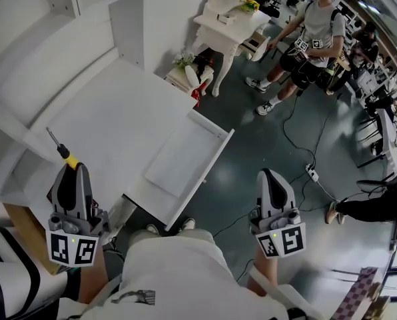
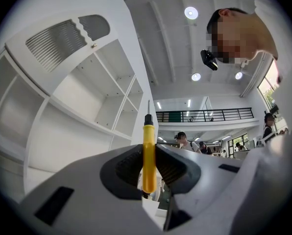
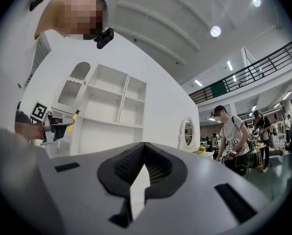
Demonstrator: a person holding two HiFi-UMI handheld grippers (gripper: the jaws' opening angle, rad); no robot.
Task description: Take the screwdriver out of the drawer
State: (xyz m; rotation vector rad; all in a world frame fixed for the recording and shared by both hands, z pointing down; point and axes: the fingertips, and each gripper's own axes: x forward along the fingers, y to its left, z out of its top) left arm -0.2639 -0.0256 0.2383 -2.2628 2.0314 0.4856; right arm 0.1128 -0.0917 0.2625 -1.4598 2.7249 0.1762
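1. One white desk (image 1: pixel 112 119) fills the left of the scene, with one open shelf unit (image 2: pixel 87 97) rising along its far left side.
2. One drawer (image 1: pixel 185 162) stands pulled open on the desk's right side, reaching toward the floor between the two grippers.
3. Two grippers are held near the person. The left gripper (image 1: pixel 70 172) is near left, over the desk's near edge, and its fingers pinch the screwdriver's handle. The right gripper (image 1: pixel 273 182) is near right, over the floor, with its fingers pressed together on nothing.
4. One screwdriver (image 2: pixel 148 151) with a yellow handle is outside the drawer in the left gripper's jaws. Its metal shaft points past the fingertips toward the far left.
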